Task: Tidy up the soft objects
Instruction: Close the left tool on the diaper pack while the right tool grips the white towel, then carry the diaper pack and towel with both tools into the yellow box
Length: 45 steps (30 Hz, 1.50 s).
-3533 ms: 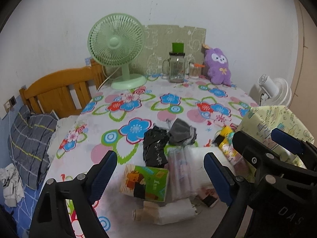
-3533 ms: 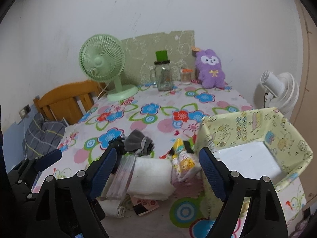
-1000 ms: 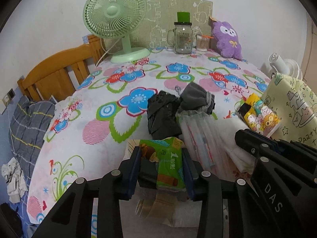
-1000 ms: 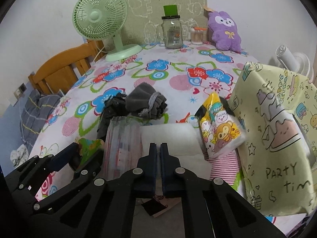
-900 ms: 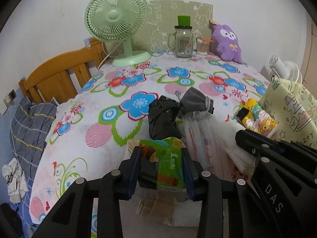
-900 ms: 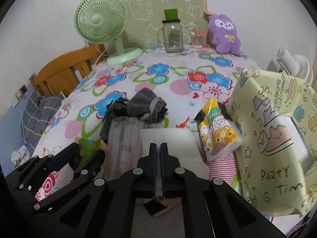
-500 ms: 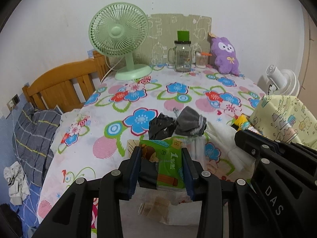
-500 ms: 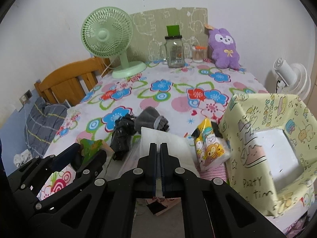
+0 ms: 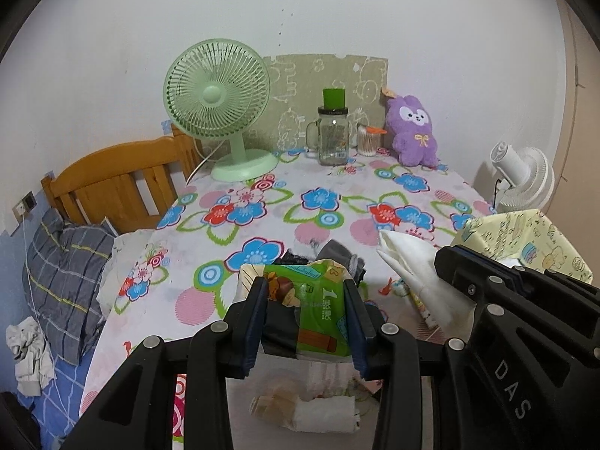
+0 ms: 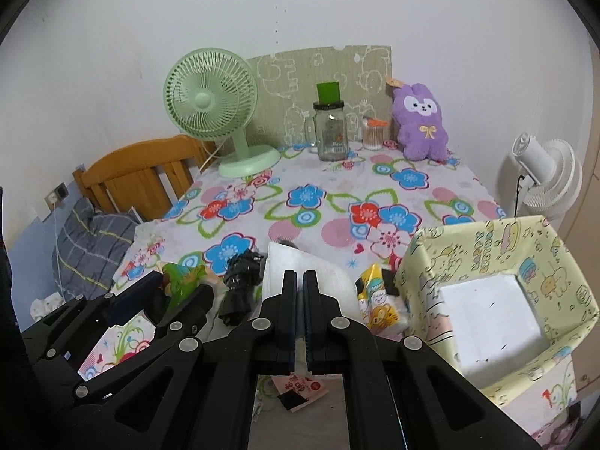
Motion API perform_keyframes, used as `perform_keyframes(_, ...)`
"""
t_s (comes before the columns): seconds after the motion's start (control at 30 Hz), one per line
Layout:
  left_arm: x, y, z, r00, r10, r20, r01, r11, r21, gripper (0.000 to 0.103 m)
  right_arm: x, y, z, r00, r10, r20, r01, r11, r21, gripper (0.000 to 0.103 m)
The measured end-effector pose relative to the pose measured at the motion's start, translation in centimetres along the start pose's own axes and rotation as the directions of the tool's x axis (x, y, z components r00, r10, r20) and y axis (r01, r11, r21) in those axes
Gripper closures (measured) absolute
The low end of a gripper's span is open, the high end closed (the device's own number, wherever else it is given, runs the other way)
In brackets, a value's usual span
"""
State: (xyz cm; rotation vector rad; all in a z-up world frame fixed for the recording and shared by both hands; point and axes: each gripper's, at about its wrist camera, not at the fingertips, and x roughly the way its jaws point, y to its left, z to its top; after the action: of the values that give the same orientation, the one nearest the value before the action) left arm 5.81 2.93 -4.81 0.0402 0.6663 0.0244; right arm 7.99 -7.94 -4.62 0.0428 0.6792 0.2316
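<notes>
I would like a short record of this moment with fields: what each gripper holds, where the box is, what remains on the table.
left gripper: shut on the green tissue pack, lifted above the table
right gripper: shut on the white folded cloth, lifted
box: yellow patterned, open top, at the table's right edge, inside looks empty with a white bottom
left on table: black bag, yellow cartoon tissue pack, grey cloth
background: green fan, glass jar, purple plush
</notes>
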Motion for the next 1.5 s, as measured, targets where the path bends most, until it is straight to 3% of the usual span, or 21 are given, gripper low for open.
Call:
perform_keyframes(0.77,-3.1,-5.5,2.3,0.997,-0.034,0.069,0.032,0.999,0.022,0.064,-4.7,-4.3,1.9,0.997,-0.002,0.078,0.001,1.000,0.009,0.097)
perform_keyframes(1.5,-2.1,-13.1,3.4,0.991,-0.115,0.063,0.109,0.990,0.084,0.064,-6.2,-12.0,1.8,0.993,-0.074,0.096,0.067,0.995,0.072,0.097)
